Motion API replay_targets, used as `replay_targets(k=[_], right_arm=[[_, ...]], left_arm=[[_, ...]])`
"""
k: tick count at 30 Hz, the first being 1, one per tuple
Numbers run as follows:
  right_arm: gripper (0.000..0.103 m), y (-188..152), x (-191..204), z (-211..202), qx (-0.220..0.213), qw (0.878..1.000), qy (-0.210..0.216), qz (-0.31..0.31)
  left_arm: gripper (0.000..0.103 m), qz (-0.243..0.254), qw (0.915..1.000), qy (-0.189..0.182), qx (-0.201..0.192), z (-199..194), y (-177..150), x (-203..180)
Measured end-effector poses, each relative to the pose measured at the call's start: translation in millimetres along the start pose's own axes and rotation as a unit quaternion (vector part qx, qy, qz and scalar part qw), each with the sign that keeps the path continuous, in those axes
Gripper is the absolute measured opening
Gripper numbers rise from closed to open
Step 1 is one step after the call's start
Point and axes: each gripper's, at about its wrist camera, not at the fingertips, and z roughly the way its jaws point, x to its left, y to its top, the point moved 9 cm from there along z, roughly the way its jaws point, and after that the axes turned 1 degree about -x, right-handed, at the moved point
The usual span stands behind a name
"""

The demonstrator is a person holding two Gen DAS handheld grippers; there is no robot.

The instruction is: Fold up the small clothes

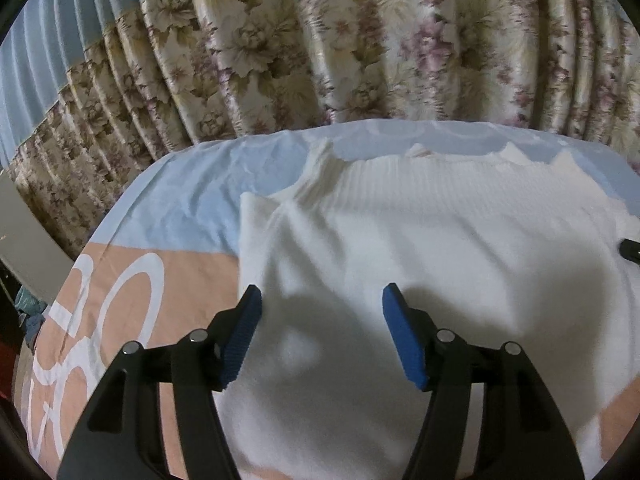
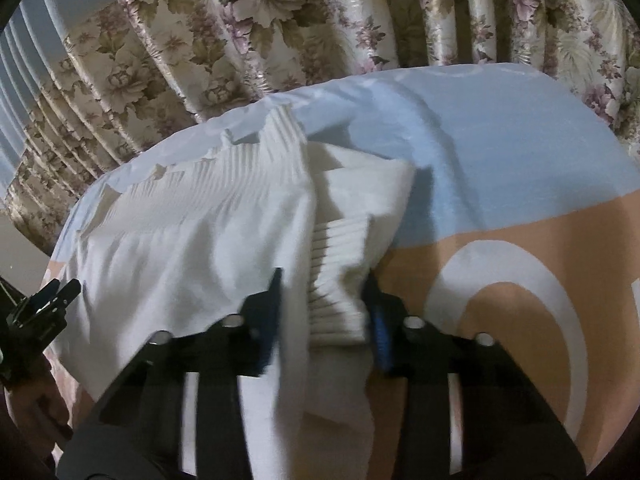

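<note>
A white knit sweater (image 1: 420,248) lies flat on the bed, its ribbed hem toward the curtain. My left gripper (image 1: 320,300) is open and empty, hovering over the sweater's near left part. In the right wrist view the sweater (image 2: 192,248) fills the left half, with a folded sleeve and ribbed cuff (image 2: 340,264) at its right edge. My right gripper (image 2: 324,280) has its jaws on either side of the cuff, partly closed, motion-blurred; whether it grips the cloth is unclear. The left gripper shows at the left edge (image 2: 60,292).
The bed sheet (image 1: 180,208) is light blue and peach with white rings (image 2: 520,280). A flowered curtain (image 1: 320,40) hangs right behind the bed's far edge. A grey panel (image 1: 24,232) stands at the far left.
</note>
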Motion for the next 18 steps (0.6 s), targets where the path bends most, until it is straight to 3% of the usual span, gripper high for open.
replay_targets(k=[8,13,18], right_arm=[[0.02,3.6,8.1,-8.1,-0.015,0.999,-0.035,-0.029],[0.02,9.2,18.6,-17.7,-0.032,0.992,-0.09,-0.08],[0.02,17.2,31.4,-32.5,-0.054,0.987,-0.114,-0.101]], left_arm=[[0.066,0.027,0.9969,-0.074,-0.005,-47.4,-22.1,-63.5],[0.066,0.035,0.9957,-0.084,0.012,-50.0,-39.5,-90.3],[0.066,0.015,0.9968,-0.076,0.02,-43.5,-43.4,-91.6]])
